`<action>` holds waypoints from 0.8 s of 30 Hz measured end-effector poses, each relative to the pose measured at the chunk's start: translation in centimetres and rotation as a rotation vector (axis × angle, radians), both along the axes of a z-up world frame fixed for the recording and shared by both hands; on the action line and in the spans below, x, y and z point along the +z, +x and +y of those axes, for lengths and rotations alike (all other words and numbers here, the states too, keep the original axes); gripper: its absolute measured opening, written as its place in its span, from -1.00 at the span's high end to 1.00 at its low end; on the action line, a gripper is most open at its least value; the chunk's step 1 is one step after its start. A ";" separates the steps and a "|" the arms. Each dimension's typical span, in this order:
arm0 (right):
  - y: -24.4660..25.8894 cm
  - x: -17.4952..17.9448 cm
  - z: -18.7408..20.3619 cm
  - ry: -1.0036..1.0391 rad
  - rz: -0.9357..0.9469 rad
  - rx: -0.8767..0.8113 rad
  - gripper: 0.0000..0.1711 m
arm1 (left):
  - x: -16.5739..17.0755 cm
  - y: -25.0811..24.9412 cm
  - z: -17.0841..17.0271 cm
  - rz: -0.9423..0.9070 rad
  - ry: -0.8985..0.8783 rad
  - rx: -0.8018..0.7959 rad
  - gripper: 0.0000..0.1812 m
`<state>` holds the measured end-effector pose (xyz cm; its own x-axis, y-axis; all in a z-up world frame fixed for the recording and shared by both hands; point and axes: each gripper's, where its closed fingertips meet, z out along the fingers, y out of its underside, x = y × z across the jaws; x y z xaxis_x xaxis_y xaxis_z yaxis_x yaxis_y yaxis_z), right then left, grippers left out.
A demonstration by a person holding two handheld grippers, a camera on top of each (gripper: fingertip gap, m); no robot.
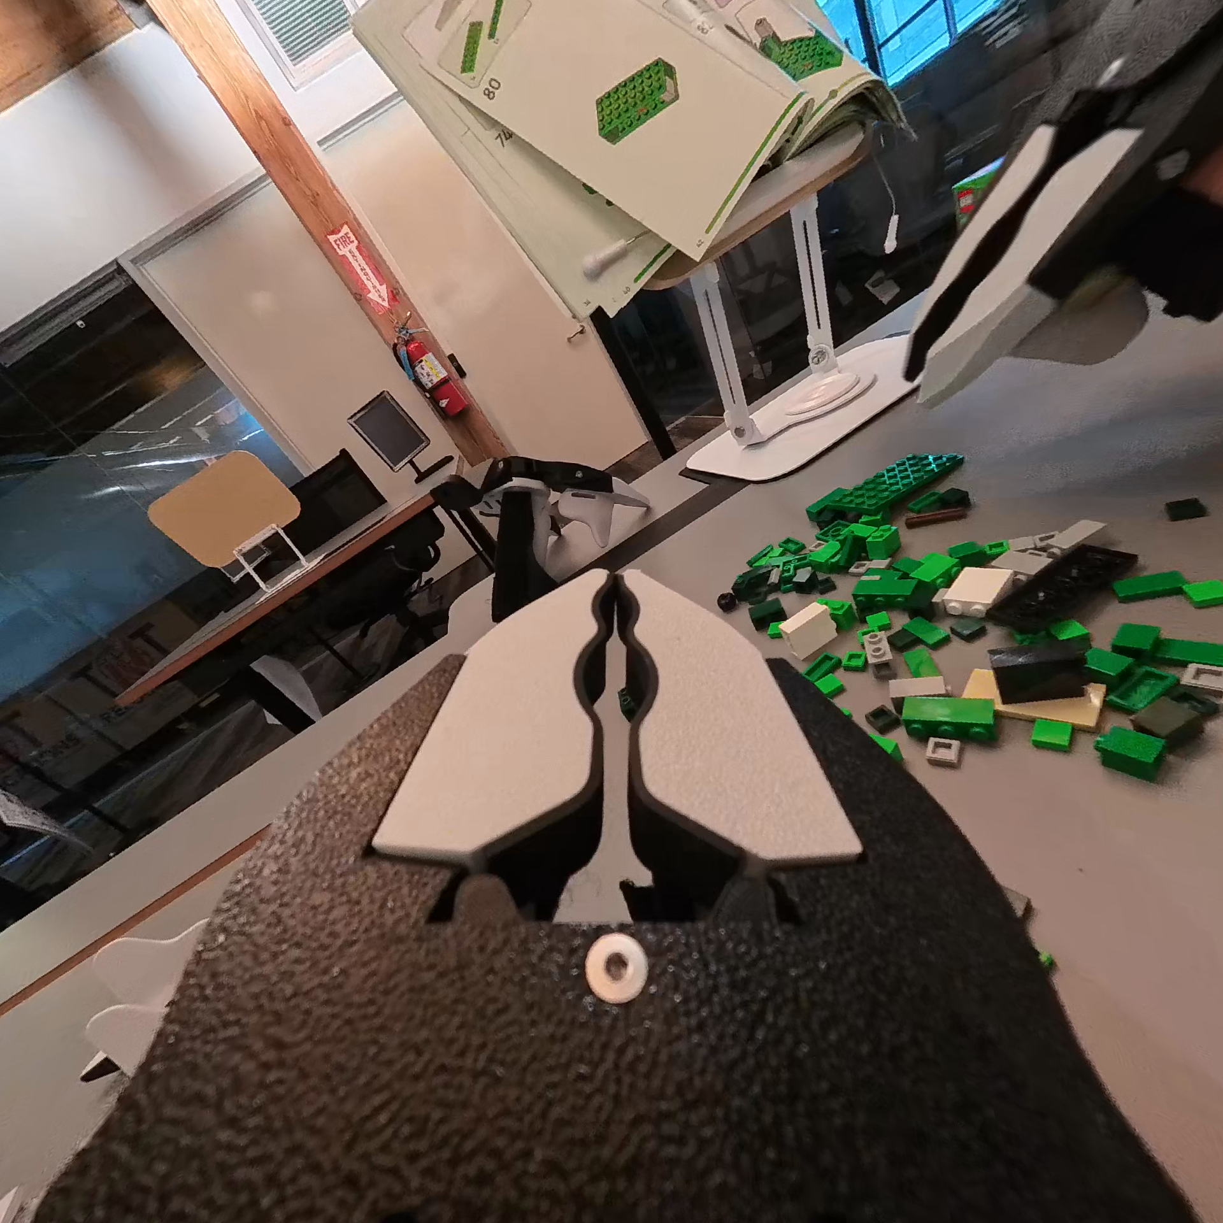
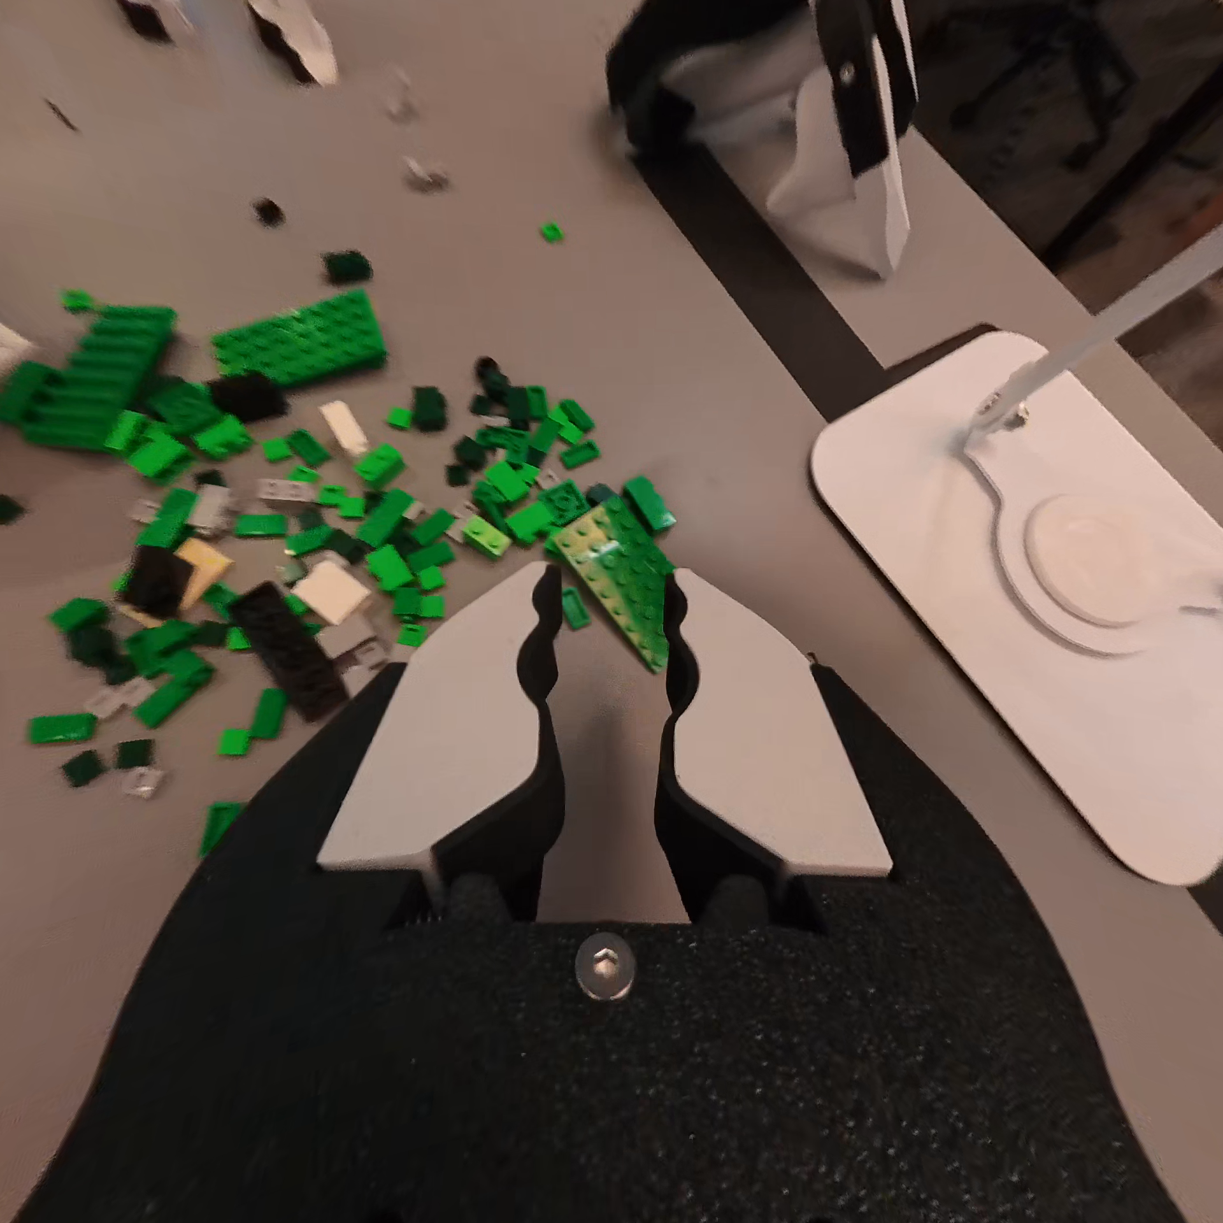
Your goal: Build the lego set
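Observation:
A pile of loose Lego pieces [image 1: 959, 629], mostly green with some black, white, grey and tan, lies on the grey table [image 2: 662, 298]. My left gripper [image 1: 614, 586] is shut with its tips touching, and it hovers left of the pile. My right gripper [image 2: 612, 579] is open above the pile's right edge. A green wedge plate [image 2: 622, 609] lies between and just beyond its fingertips, apart from them. The right gripper also shows in the left wrist view [image 1: 940, 370], raised above the table. A large green plate [image 2: 301, 344] and a black plate [image 2: 288, 652] lie in the pile.
An open instruction booklet [image 1: 595, 132] rests on a white stand whose flat base [image 2: 1026, 595] sits on the table right of the pile. A spare black-and-white gripper [image 1: 549, 516] stands at the table's far edge. Desks and a fire extinguisher are behind. My hands' fingertips stand some 20 cm from each other. My right tips are about 15 cm from the large green plate [image 2: 301, 344], my left tips only 9 cm.

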<state>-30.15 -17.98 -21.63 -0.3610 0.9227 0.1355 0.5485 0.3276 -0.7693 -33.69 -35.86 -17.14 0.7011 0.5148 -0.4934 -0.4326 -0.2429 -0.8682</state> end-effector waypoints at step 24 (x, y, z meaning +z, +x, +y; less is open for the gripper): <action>5.8 -3.2 -8.5 -0.020 -0.062 0.594 0.54 | 0.0 0.0 -0.1 0.007 -0.001 0.003 1.00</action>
